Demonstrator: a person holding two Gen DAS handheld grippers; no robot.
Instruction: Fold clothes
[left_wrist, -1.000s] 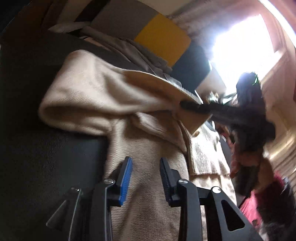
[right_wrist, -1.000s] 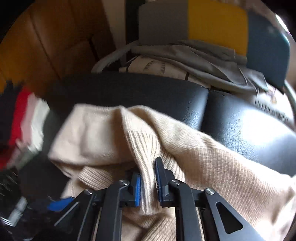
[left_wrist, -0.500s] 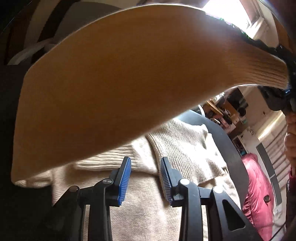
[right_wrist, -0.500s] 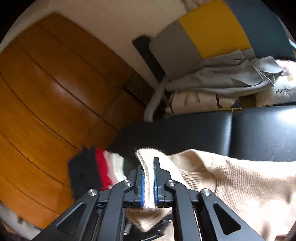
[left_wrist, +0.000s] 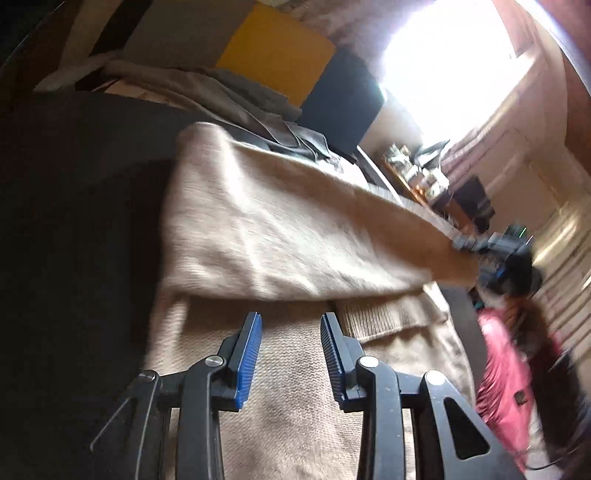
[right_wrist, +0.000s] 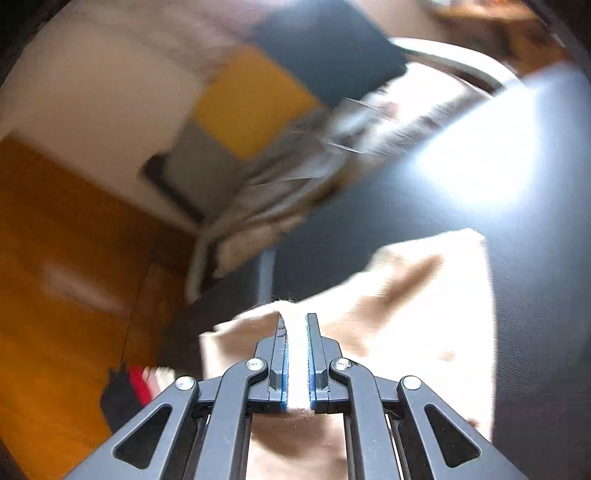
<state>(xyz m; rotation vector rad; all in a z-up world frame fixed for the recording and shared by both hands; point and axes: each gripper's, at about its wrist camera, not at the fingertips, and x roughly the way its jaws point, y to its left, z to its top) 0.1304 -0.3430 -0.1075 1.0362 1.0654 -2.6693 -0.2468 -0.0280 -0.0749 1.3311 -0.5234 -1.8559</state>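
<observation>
beige sweater stretched over dark sofa seat

the right gripper is clamped on a fold of the beige knit sweater, its blue pads pressed against the cloth from both sides, with a strip of pale knit showing between them. in the left wrist view that same gripper appears blurred near the right edge of the seat, with a long panel of the sweater pulled taut from it toward the seat's back edge, lying over the rest of the garment.

the left gripper hangs just over the sweater's near part with its jaws partly apart and nothing between the blue pads; whether the fingertips touch the knit cannot be told. a ribbed hem of the sweater lies just to the right of its right finger.

the sweater covers the middle of the dark sofa seat, which is bare along its left side. at the seat's back edge a heap of grey clothes rests against a cushion in grey, yellow and navy blocks. in the right wrist view a wooden panel fills the left side, and a red, white and black folded item lies beside the seat's left edge. the right wrist picture is heavily motion-blurred.
</observation>
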